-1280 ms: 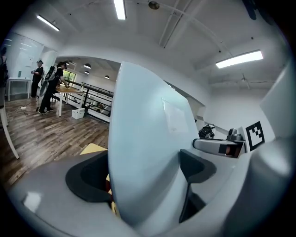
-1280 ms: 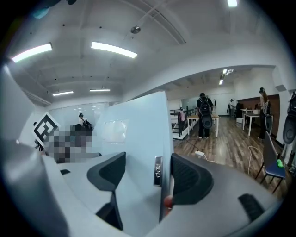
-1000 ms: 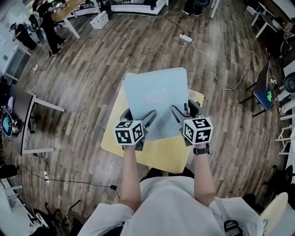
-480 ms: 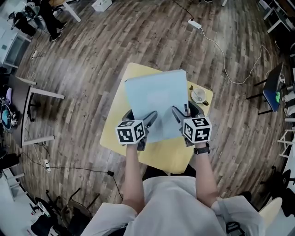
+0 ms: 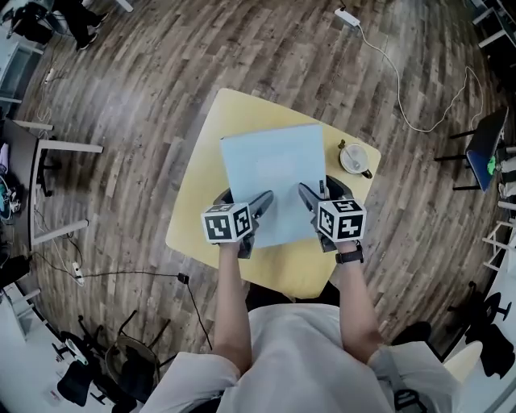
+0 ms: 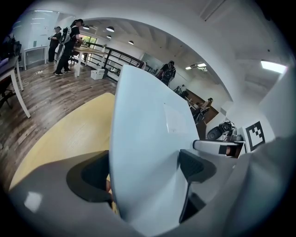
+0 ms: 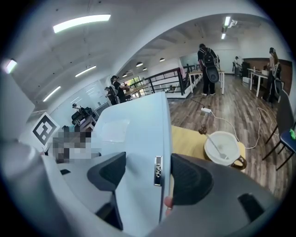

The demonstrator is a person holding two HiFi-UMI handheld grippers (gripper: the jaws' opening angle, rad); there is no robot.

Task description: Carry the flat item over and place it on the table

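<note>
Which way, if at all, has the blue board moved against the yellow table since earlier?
Yes. The board covered the table's far edge; now it sits back toward the person, bare table beyond it.

- Open-plan office, perhaps a lab: wood floor (image 5: 145, 97), white desks (image 7: 257, 71), black railing (image 6: 113, 59).
- People (image 6: 69, 46) stand at desks under strip lights (image 7: 81, 22).
- A power strip (image 5: 348, 16) lies on the floor.
</note>
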